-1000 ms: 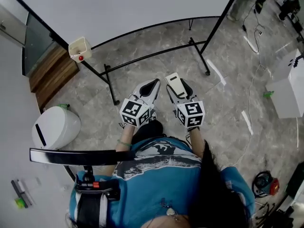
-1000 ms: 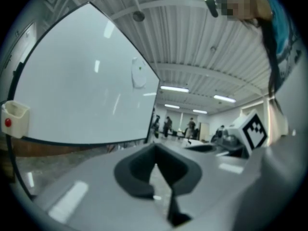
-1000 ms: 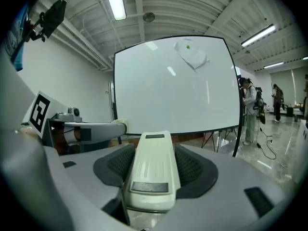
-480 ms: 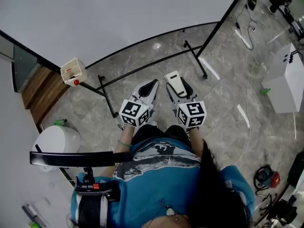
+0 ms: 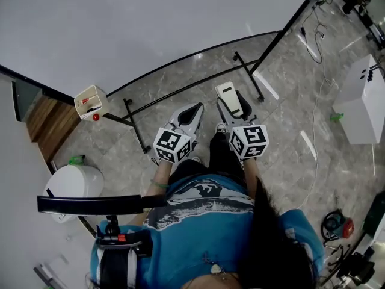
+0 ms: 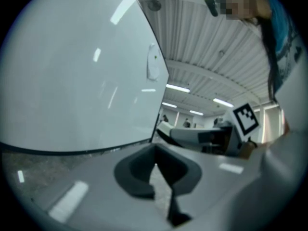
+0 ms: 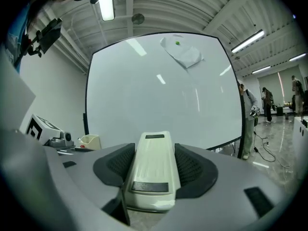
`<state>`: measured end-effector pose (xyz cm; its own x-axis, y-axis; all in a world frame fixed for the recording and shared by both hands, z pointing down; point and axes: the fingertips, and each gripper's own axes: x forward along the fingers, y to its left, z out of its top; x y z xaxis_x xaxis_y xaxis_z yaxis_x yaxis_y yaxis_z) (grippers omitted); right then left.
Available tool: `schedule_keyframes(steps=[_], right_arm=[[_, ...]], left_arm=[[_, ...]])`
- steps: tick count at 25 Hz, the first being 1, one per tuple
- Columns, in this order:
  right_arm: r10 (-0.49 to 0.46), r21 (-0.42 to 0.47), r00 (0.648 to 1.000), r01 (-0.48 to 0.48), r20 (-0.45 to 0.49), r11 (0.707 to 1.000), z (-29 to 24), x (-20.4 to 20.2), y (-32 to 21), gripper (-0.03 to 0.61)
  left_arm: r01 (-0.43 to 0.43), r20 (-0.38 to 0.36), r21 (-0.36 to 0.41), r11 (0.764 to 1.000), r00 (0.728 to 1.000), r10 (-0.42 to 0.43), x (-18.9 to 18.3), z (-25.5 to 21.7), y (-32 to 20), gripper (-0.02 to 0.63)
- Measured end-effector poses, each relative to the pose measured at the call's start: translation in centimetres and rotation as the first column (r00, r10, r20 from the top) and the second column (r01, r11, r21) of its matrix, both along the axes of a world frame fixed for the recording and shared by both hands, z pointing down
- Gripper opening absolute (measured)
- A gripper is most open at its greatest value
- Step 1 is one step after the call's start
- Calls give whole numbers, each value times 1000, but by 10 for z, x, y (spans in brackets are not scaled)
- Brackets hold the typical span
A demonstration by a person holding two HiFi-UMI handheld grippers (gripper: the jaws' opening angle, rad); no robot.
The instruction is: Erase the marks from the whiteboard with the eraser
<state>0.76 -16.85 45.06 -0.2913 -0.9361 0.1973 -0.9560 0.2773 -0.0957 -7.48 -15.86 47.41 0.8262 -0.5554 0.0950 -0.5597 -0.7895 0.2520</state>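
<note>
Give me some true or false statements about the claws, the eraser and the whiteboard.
The right claw grips the eraser. True.
The left claw holds a marker. False: it is shut on nothing.
The eraser presses against the whiteboard. False: it is held clear of the board.
The whiteboard rests on a black stand. True.

T-shirt (image 5: pixel 180 227): blue, grey print | left tongs (image 5: pixel 195 107), right tongs (image 5: pixel 232 105): grey-white, checker-marked cubes (image 5: pixel 173 144)
</note>
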Motion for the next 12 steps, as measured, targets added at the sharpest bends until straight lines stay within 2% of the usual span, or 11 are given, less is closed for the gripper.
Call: schedule_keyframes(steps=[5, 12], right_arm=[[-23, 38, 1000, 23, 10, 999, -14, 14, -45, 262], [-71, 106, 997, 72, -11, 992, -34, 24, -134, 262]], left_arm=[[15, 1, 4, 1000, 1000, -15, 13, -1, -37, 3], [51, -23, 13, 999, 998, -51, 28, -1, -107, 3]])
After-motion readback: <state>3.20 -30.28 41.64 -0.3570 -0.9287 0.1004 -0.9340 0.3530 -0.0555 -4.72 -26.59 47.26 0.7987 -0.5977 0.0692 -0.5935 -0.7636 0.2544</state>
